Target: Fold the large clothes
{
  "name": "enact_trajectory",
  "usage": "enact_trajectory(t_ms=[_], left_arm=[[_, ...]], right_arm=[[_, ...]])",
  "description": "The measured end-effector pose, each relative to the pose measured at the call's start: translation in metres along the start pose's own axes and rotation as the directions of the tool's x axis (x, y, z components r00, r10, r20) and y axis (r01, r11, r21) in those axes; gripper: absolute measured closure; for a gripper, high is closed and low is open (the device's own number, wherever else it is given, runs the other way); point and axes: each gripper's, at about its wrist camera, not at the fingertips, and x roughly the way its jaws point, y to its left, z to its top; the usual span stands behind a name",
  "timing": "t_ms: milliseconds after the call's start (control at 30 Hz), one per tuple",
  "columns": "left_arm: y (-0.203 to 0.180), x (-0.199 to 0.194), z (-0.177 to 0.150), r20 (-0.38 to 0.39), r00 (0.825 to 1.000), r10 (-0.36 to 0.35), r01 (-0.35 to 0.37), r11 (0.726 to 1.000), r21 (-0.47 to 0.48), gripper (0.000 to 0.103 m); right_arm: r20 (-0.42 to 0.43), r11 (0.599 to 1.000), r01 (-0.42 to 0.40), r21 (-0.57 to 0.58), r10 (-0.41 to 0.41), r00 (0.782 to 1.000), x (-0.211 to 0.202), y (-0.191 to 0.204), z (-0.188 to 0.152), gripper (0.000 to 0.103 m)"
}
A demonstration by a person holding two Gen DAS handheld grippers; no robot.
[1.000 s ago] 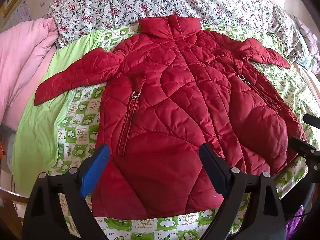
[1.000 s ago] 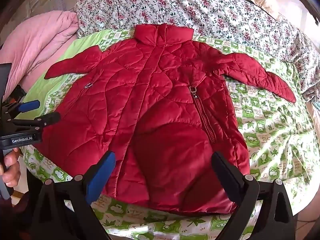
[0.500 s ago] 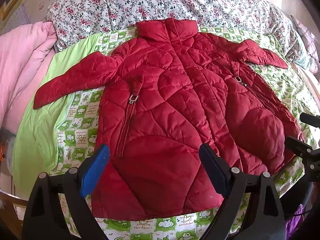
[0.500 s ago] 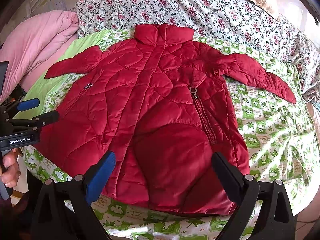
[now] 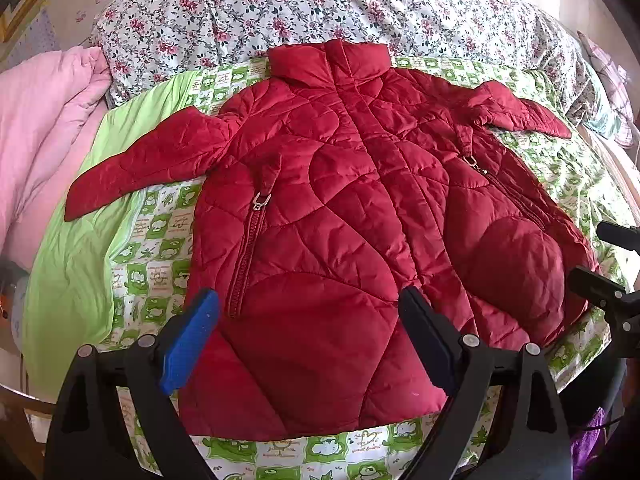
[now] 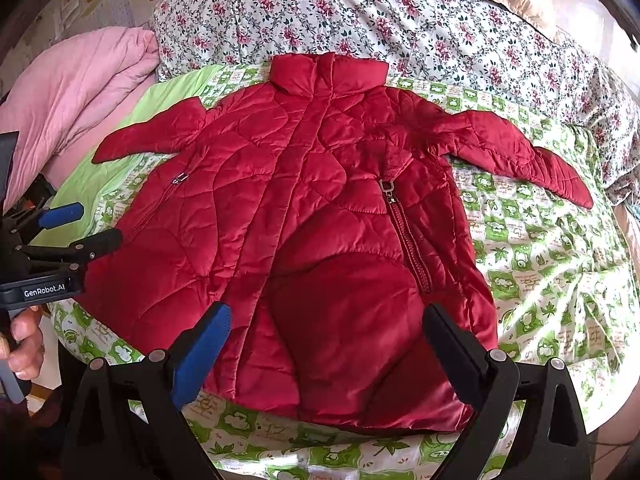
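A red quilted jacket (image 5: 344, 216) (image 6: 320, 216) lies flat and front-up on the bed, collar at the far end, both sleeves spread outward, hem toward me. My left gripper (image 5: 308, 316) hovers open over the hem's left half, nothing between its fingers. My right gripper (image 6: 326, 332) hovers open above the hem's right half, also empty. In the right wrist view the left gripper (image 6: 80, 226) shows at the left edge beside the jacket's side, held by a hand (image 6: 22, 340). In the left wrist view the right gripper's fingers (image 5: 600, 288) show at the right edge.
The jacket rests on a green-and-white patterned sheet (image 5: 152, 248) (image 6: 540, 248). A floral duvet (image 5: 280, 4) (image 6: 400, 12) is piled behind the collar. A pink quilt (image 5: 44, 128) (image 6: 80, 92) is bunched at the left. The bed's near edge runs just under the hem.
The left wrist view has shifted so the jacket sits slightly lower and left in frame. The right gripper has barely moved. Both stay open; the jacket lies untouched.
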Motion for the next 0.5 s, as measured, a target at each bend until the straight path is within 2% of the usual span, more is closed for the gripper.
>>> enact_trajectory(t_ms=[200,500], left_arm=[[0.0001,-0.0017,-0.0012,0.015,1.0,0.027,-0.027,0.999,0.018,0.011],[0.0001,-0.0025,-0.002,0.021,1.0,0.012,-0.013,1.0,0.007,0.011]], right_arm=[[0.009,1.0,-0.009,0.0,0.009,1.0,-0.0014,-0.0003,0.0011,0.006],[0.019,1.0,-0.003,-0.011,0.003,1.0,-0.004,0.0003,0.0012,0.006]])
